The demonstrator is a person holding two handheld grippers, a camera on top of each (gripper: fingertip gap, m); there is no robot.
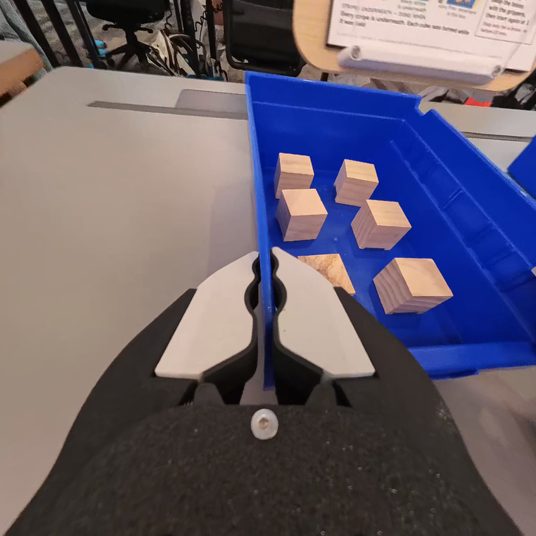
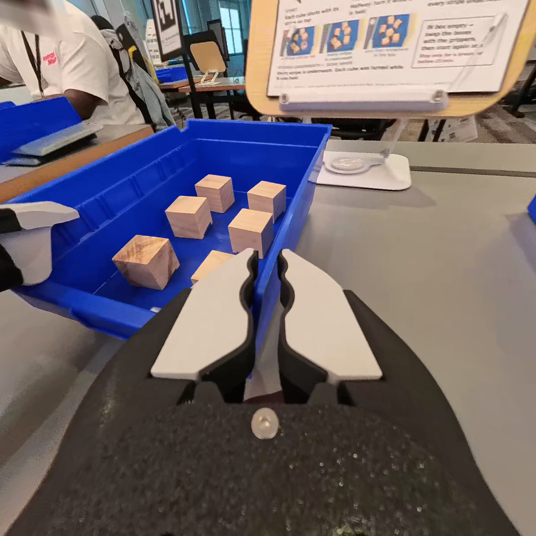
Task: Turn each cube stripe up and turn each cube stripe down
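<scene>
A blue bin point(image 1: 333, 87) stands on a grey table point(image 1: 116, 203) and holds several plain wooden cubes point(image 1: 301, 214). No stripe shows on any top face; some cubes have notches at their bottom edges. My left gripper point(image 1: 265, 253) is shut on the bin's left wall, near the front corner. It also shows in the right wrist view point(image 2: 34, 232), clamped on that wall. My right gripper point(image 2: 266, 255) straddles the bin's point(image 2: 255, 127) right wall. Its inner pad lies against the wall and a narrow gap remains at the outer pad. One darker-grained cube point(image 2: 145, 261) sits tilted near the front.
An instruction sheet on a wooden stand point(image 2: 377, 58) rises behind the bin. A second blue bin's corner point(image 2: 533, 208) shows at the right edge. A person in a white shirt point(image 2: 87, 72) sits at another table with a further blue bin point(image 2: 34, 121). Chairs stand behind.
</scene>
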